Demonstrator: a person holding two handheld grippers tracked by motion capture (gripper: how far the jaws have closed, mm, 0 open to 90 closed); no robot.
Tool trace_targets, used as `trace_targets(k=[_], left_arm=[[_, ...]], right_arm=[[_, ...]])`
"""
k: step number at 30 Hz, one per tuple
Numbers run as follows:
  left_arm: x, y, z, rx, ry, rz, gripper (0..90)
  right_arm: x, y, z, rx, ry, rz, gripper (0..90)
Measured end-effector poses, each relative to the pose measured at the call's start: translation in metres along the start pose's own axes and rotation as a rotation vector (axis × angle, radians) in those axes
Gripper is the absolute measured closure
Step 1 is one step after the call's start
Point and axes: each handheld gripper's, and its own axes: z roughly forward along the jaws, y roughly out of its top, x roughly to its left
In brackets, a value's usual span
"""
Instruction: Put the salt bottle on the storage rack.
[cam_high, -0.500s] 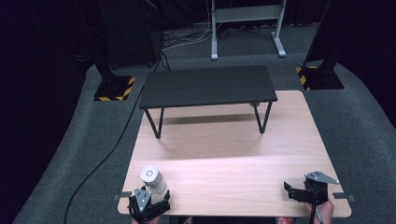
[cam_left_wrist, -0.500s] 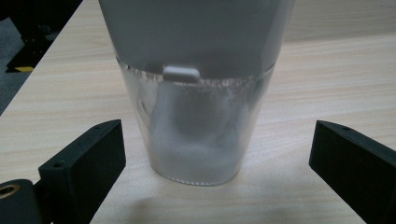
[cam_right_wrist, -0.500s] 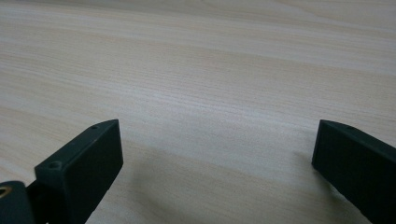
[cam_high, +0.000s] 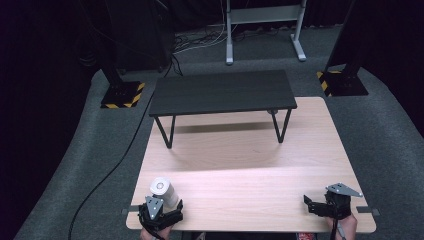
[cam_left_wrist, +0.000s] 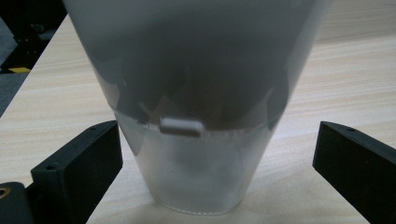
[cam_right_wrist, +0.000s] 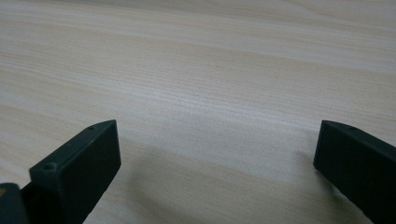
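A light wooden table (cam_high: 240, 170) is being viewed from above, with a low black bench (cam_high: 222, 92) being carried on its far half. Near the front left corner a white frosted cup (cam_high: 163, 189) is standing upright on the wood, and the left gripper (cam_high: 161, 212) is being held just behind it at the table's edge. In the left gripper view the cup (cam_left_wrist: 196, 107) is being framed between the two black jaws, which are being kept spread wide; the jaw on the left of that view is lying just beside the cup's lower wall (contact cannot be told), while the other is being held clearly apart from it. A small pale tab is showing on the cup's wall, at a faint seam line. The right gripper (cam_high: 320, 206) is being held low at the front right corner, its jaws likewise being kept wide apart over bare wood (cam_right_wrist: 196, 93) with nothing between them
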Motion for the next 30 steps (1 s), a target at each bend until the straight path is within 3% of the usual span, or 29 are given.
trace_targets(k=[11, 12, 13, 14, 19, 30], left_arm=[[0.012, 0.009, 0.013, -0.026, -0.026, -0.006, 1.8], [0.017, 0.009, 0.016, -0.030, -0.043, -0.013, 11.5], [0.020, 0.008, 0.018, -0.035, -0.049, -0.040, 27.5], [0.019, 0.011, 0.018, -0.028, -0.040, -0.038, 28.6], [0.018, 0.009, 0.016, -0.032, -0.042, -0.016, 29.4], [0.021, 0.003, 0.007, -0.040, -0.052, -0.057, 29.6]], right_arm=[[0.000, 0.000, 0.000, 0.001, 0.003, -0.006, 0.0], [0.000, 0.000, 0.000, 0.001, 0.003, -0.007, 0.0], [0.000, 0.000, 0.000, 0.001, 0.002, -0.007, 0.0], [0.001, 0.000, 0.000, 0.001, 0.002, -0.007, 0.0], [0.002, 0.000, 0.000, 0.000, -0.004, -0.006, 0.0], [0.002, -0.001, 0.000, -0.003, -0.005, -0.006, 0.0]])
